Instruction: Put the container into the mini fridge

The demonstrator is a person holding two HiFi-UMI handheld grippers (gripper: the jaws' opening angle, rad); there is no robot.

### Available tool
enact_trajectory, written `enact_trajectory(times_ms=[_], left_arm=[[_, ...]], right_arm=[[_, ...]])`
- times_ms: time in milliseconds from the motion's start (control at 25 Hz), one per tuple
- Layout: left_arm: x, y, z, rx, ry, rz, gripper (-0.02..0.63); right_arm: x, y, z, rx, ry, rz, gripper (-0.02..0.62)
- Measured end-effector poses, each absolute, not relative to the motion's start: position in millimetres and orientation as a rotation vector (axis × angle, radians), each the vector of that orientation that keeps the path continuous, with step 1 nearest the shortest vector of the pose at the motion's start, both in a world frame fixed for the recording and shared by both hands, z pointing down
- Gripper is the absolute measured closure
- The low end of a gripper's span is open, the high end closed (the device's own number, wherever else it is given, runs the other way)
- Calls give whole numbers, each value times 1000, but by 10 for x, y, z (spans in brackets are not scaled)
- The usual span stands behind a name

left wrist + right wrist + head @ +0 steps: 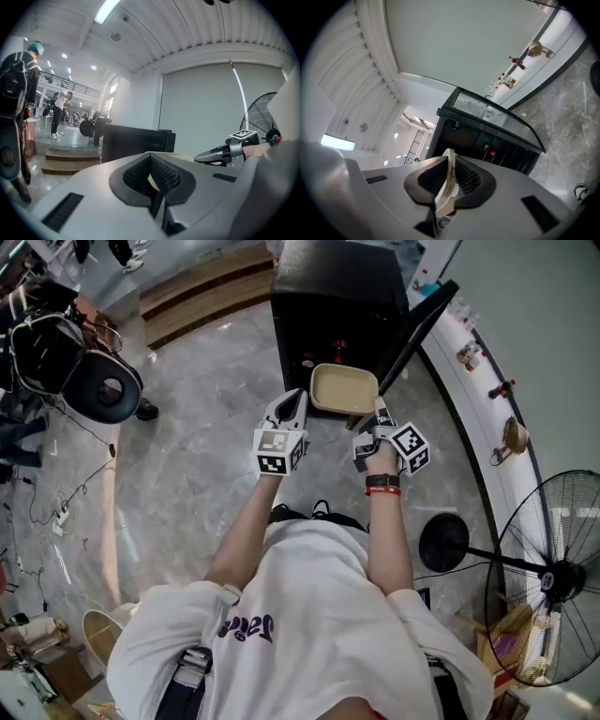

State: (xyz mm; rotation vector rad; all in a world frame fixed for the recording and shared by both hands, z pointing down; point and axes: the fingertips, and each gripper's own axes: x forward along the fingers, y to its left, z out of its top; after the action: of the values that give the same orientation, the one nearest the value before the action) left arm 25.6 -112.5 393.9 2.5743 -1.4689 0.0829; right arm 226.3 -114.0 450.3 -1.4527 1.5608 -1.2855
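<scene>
Grey marble flooring (206, 474) filled most of the head view, and a black box-shaped mini fridge (323, 306) stood at the upper centre of the frame. Its dark glass-fronted door (417, 329) was swung open toward the upper right. A shallow beige rectangular container (344, 388) hung in the air just in front of the fridge opening, carried between the two tools and not yet inside. The left tool (293, 401) met its left edge, and the left gripper view showed the jaws drawn together on a thin sliver of beige rim. The right tool (381, 413) was at the container's near right corner, and the right gripper view showed its jaws clamped on the rim. Both grips looked shallow, taking only the lip, so the main risk seemed to be the container tipping or sliding out if one tool moved ahead of the other or twisted. The open door stood close beside the right tool, and a slightly wide path could have knocked the marker cube or the container's corner against it. Small red-topped items sat on the racks inside the fridge, so pushing in too low might have struck them.
</scene>
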Motion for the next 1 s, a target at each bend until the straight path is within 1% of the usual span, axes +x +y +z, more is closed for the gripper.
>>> enact_trajectory(times_ms=[400, 680, 1000], left_arm=[[310, -1436, 3978, 2540, -1573, 62, 586], [155, -1948, 4254, 2518, -1548, 65, 587], [200, -2376, 4604, 2562, -1456, 89, 586]], right_arm=[[2313, -1592, 4736, -1426, 1592, -1352, 535], [2129, -2192, 5002, -1448, 1602, -1357, 535], [1991, -2711, 5332, -1464, 1605, -1354, 535]])
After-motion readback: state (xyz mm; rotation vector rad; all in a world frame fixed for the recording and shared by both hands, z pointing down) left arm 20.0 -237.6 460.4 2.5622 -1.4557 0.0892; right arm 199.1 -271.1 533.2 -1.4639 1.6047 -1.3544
